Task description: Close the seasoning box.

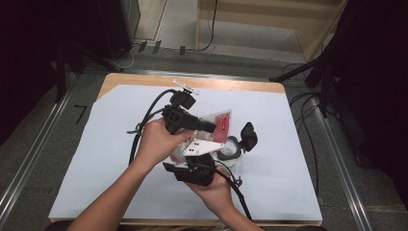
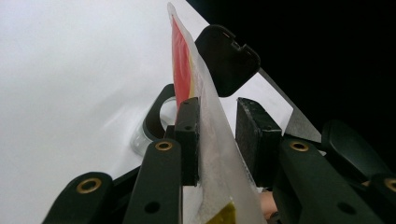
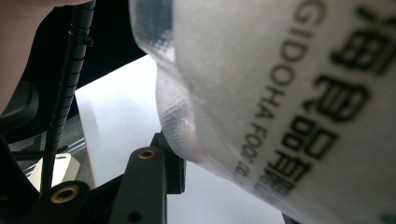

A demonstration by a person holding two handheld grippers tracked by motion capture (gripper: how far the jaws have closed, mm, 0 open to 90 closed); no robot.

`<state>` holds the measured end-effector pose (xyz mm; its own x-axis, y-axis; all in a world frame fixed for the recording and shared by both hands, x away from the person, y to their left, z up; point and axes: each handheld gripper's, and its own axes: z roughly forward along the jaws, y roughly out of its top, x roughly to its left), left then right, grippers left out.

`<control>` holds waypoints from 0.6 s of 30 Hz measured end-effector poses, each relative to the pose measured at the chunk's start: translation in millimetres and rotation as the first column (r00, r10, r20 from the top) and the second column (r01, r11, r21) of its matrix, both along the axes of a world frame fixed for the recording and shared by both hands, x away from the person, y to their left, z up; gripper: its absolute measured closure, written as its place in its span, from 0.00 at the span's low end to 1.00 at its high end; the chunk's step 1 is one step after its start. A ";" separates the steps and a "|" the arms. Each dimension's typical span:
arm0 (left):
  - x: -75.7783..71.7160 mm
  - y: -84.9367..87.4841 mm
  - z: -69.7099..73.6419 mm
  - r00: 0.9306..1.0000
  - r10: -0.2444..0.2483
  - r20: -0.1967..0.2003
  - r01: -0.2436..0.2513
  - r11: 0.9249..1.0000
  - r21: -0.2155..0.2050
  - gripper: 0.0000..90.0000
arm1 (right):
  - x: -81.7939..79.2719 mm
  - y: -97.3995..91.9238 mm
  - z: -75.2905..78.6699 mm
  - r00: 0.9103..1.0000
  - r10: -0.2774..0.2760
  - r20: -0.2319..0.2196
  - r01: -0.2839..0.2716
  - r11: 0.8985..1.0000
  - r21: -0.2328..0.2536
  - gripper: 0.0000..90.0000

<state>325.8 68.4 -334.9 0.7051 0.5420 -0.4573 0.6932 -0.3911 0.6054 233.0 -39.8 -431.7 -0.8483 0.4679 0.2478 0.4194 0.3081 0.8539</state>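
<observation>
Two hands (image 1: 159,142) close together, claws either side of upright sachet (image 2: 205,100).

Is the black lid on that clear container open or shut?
Open. The container sits on the white sheet with its black lid flipped up beside the opening.

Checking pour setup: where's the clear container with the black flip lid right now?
In the high view the container sits on the white sheet, right of centre, just right of both grippers and below the red-and-clear pouch held between them, lid flipped open.
</observation>
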 end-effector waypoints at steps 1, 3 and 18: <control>-0.2 -0.2 0.1 1.000 0.000 -0.002 0.000 1.000 -0.001 0.79 | 0.0 0.0 -0.1 1.000 -0.001 -0.001 0.001 1.000 0.002 0.71; -0.6 -0.6 0.0 1.000 0.002 0.002 -0.002 1.000 -0.004 0.79 | -0.1 0.0 -0.3 1.000 -0.003 -0.002 0.003 1.000 0.003 0.71; -3.2 -2.3 1.3 1.000 -0.004 0.020 0.004 1.000 0.016 0.80 | -1.5 0.2 -1.5 1.000 -0.006 0.002 0.006 1.000 0.004 0.71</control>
<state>322.6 66.1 -333.6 0.7161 0.5462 -0.4346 0.6796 -0.4035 0.6126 231.5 -39.6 -433.2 -0.8462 0.4716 0.2481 0.4193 0.3019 0.8562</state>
